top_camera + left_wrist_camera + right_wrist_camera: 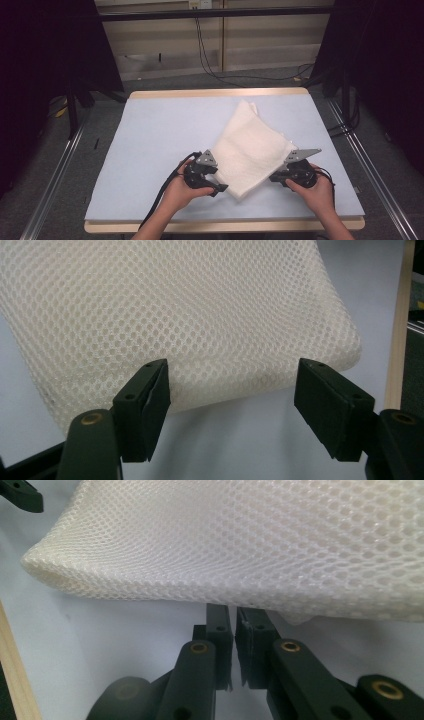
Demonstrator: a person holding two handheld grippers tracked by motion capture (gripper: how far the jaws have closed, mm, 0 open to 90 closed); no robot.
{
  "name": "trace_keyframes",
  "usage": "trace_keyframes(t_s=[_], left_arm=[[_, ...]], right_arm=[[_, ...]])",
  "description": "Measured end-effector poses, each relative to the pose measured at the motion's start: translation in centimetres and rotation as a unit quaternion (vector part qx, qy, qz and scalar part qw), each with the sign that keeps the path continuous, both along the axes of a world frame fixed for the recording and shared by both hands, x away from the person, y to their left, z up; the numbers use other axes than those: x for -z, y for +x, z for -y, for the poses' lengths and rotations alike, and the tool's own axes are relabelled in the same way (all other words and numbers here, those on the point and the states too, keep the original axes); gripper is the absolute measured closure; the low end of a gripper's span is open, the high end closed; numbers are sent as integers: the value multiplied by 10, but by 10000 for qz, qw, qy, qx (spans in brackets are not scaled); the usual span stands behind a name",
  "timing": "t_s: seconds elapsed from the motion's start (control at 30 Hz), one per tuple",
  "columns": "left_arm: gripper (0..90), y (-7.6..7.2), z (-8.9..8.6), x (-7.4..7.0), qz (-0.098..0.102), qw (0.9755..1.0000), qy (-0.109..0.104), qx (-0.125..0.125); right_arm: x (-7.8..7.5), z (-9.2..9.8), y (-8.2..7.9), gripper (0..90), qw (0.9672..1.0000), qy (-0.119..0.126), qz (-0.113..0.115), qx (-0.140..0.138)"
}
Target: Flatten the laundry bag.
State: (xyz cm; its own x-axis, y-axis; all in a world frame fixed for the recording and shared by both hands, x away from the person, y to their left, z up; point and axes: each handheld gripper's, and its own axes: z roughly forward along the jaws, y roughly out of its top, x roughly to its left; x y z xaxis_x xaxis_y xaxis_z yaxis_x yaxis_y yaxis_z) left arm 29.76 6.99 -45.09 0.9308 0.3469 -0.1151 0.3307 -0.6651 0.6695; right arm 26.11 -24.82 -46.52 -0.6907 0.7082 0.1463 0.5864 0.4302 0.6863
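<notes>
No brand, label or writing readable anywhere. White mesh cloth (250, 150), folded, honeycomb weave, soft rounded fold along the near edge, lay on the pale blue table cover (150, 145) between the two tools. Left gripper (220, 189) stood just beside the cloth's near corner, jaws apart, cloth edge (210, 340) right ahead of the pads and not pressed. Right gripper (234, 625) was closed on the cloth's underside edge (250, 545), jaws almost together, the weave draped over the tips. Seen from above, right gripper (274, 176) touched the cloth's right edge.
</notes>
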Motion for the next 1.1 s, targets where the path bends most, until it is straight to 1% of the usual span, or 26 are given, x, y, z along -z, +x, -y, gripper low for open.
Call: trace_keyframes(t_s=[0.03, 0.07, 0.1, 0.13, 0.17, 0.2, 0.27, 0.3, 0.33, 0.37, 0.43, 0.47, 0.5, 0.53, 0.57, 0.6, 0.63, 0.67, 0.77, 0.87, 0.9, 0.93, 0.97, 1.03, 1.07, 1.1], left_arm=[[304, 0, 0, 0, 29, 9999, 111, 38], [304, -1, 3, 3, -13, 10000, 76, -7], [304, -2, 4, 5, 2, 9999, 99, 15], [304, -1, 4, 6, 44, 9995, 263, 144], [304, -3, 6, 9, 4, 9995, 304, 130], [304, -3, 7, 10, 78, 9988, 455, 171], [304, -4, 9, 16, 39, 9991, 423, 94], [302, -3, 8, 17, 4, 9988, 462, 152], [302, -3, 8, 18, 60, 9985, 504, 197], [307, -5, 9, 19, 64, 9985, 527, 101], [329, -6, 9, 19, 211, 9977, 614, 172], [332, -7, 10, 19, 215, 9975, 663, 133], [332, -7, 10, 19, 201, 9978, 614, 129], [334, -7, 10, 18, 198, 9975, 675, 103], [335, -9, 11, 19, 208, 9977, 636, 53], [338, -8, 10, 17, 247, 9966, 759, 193], [337, -8, 11, 16, 213, 9970, 723, 170], [324, -10, 11, 16, 133, 9981, 593, 101], [313, -9, 10, 8, 265, 9984, 456, 192], [306, -9, 11, 4, 247, 9994, 174, 191], [292, -10, 14, 5, 290, 9994, 72, 190], [272, -10, 16, 7, 329, 9990, 76, 289], [259, -10, 19, 9, 290, 9989, 146, 341], [216, -10, 24, 15, 302, 9983, 282, 402], [224, -11, 26, 18, 248, 9988, 235, 356], [255, -11, 27, 22, 253, 9985, 294, 376]], right_arm=[[0, 0, -1, 841, 10000, -32, -45, 17], [0, -1, -1, 841, 10000, -68, -47, 24], [1, 0, 0, 839, 10000, -6, -46, -12], [1, 0, 0, 839, 10000, -61, -54, 9], [2, 0, 0, 838, 9999, -68, -70, 27], [2, 0, 0, 837, 9999, -60, -73, 40], [3, 1, 0, 832, 10000, -27, -79, 4], [2, 1, 0, 828, 9999, -41, -90, 22], [2, 2, -1, 828, 9999, -47, -98, 41], [2, 2, -1, 827, 9999, -74, -100, 41], [2, 3, -1, 824, 9999, -51, -96, 56], [2, 4, -1, 822, 9999, -45, -121, 58], [3, 4, 0, 821, 9999, -13, -115, 45], [3, 4, 0, 820, 9999, -7, -120, 53], [3, 4, -1, 820, 9999, -26, -114, 64], [3, 4, -1, 820, 9999, -39, -132, 58], [3, 3, -1, 820, 9999, -56, -139, 72], [3, 3, -1, 820, 9999, -69, -131, 44], [4, 3, 0, 820, 9999, -60, -113, 1], [4, 3, 0, 820, 9999, -52, -136, 25], [3, 3, 0, 820, 9999, -61, -148, 27], [3, 3, 0, 820, 9999, -51, -150, 22], [3, 3, 0, 820, 9999, -45, -148, 22], [4, 3, 0, 820, 9999, -45, -162, 14], [4, 3, 0, 820, 9999, -38, -164, 2], [4, 3, 0, 820, 9998, -27, -178, 8]])
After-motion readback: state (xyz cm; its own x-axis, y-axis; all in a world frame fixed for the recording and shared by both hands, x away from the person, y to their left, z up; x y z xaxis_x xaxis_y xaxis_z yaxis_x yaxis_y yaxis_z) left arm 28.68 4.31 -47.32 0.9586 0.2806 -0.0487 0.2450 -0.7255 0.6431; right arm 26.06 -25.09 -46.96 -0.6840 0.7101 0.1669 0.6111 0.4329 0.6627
